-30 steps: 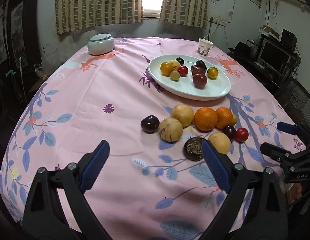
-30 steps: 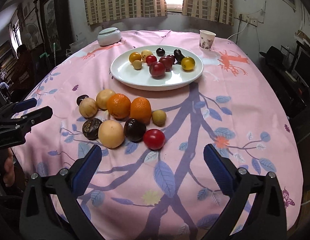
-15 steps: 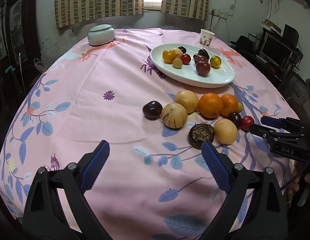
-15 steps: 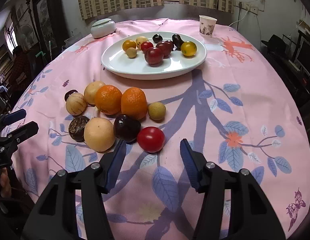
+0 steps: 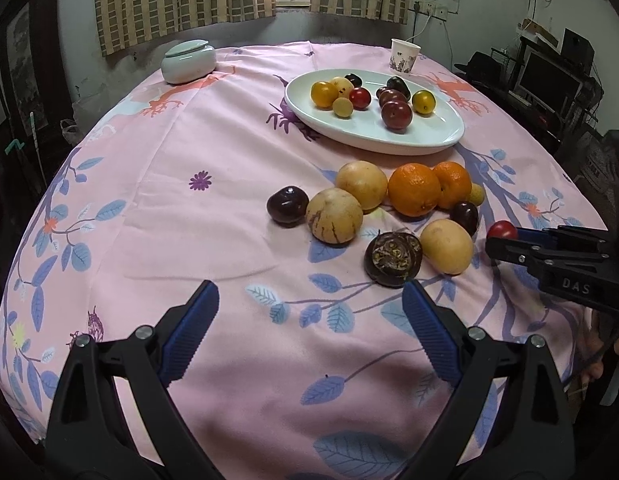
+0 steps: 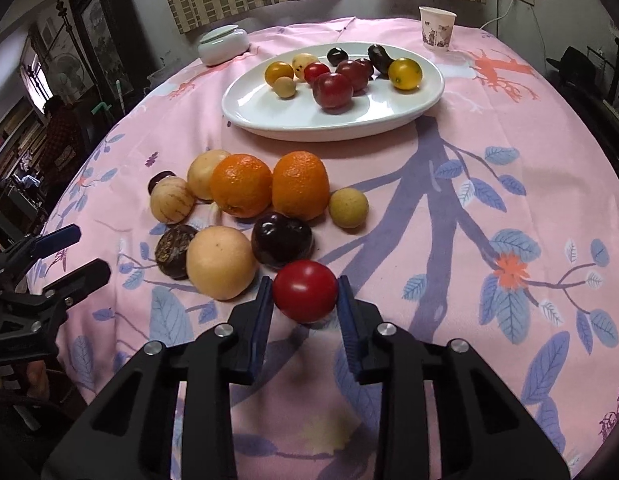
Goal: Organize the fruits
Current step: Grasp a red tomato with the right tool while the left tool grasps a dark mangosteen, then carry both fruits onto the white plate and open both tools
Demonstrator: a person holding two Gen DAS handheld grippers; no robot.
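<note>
Right gripper (image 6: 305,298) low over the pink tablecloth (image 6: 469,208), jaws closing around the red tomato (image 6: 304,291), pads at both its sides and touching or nearly so. Tomato sits on the cloth at the near edge of the loose fruit pile. Just behind it: a dark plum (image 6: 281,239), a pale round fruit (image 6: 220,262) to the left, and a dark wrinkled fruit (image 6: 174,251) further left. Next row back: two oranges (image 6: 240,184) side by side, a small yellow-green fruit (image 6: 348,207) to the right, and a striped pale fruit (image 6: 172,199) to the left. Left gripper (image 5: 309,332) hovers over bare cloth short of the pile, jaws wide apart, nothing between them. Farther back, the white plate (image 6: 389,112) holds small red, yellow and dark fruits. Beyond it, a paper cup (image 6: 436,29) and a lidded pale bowl (image 6: 223,45) near the far table edge.
</note>
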